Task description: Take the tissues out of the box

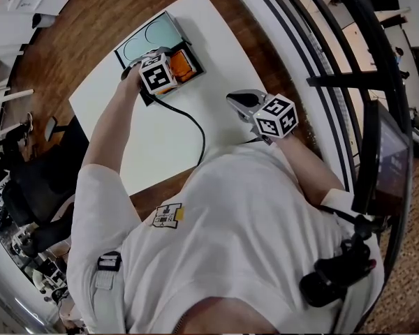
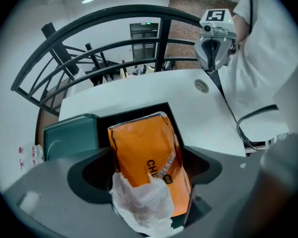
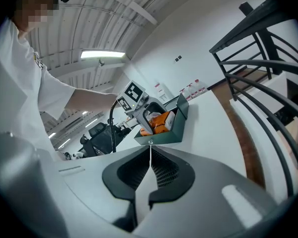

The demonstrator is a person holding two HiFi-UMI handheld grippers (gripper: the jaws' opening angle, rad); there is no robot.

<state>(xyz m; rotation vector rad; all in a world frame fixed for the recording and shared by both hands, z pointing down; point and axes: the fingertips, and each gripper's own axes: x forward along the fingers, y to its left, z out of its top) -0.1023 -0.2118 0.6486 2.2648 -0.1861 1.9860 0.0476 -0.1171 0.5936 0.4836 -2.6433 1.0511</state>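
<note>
An open dark green box [image 1: 148, 42] stands at the far end of the white table [image 1: 160, 145]. In it lies an orange tissue pack [image 1: 182, 66]. My left gripper [image 1: 171, 72] is over the box, jaws spread wide around the pack [image 2: 144, 148], with dark gaps on both sides. A crumpled white tissue [image 2: 141, 202] sticks out of the pack's near end. My right gripper [image 1: 232, 98] hovers over the table's right side, shut and empty [image 3: 150, 155]. From there the box [image 3: 164, 133] and the pack [image 3: 161, 122] show ahead under the left gripper [image 3: 139, 108].
A black cable [image 1: 192, 128] runs across the table from the left gripper. A black railing [image 1: 321, 47] curves along the table's far and right sides. A round sticker [image 2: 201, 86] lies on the table near the right gripper [image 2: 213, 48]. An office chair [image 1: 42, 180] stands at the left.
</note>
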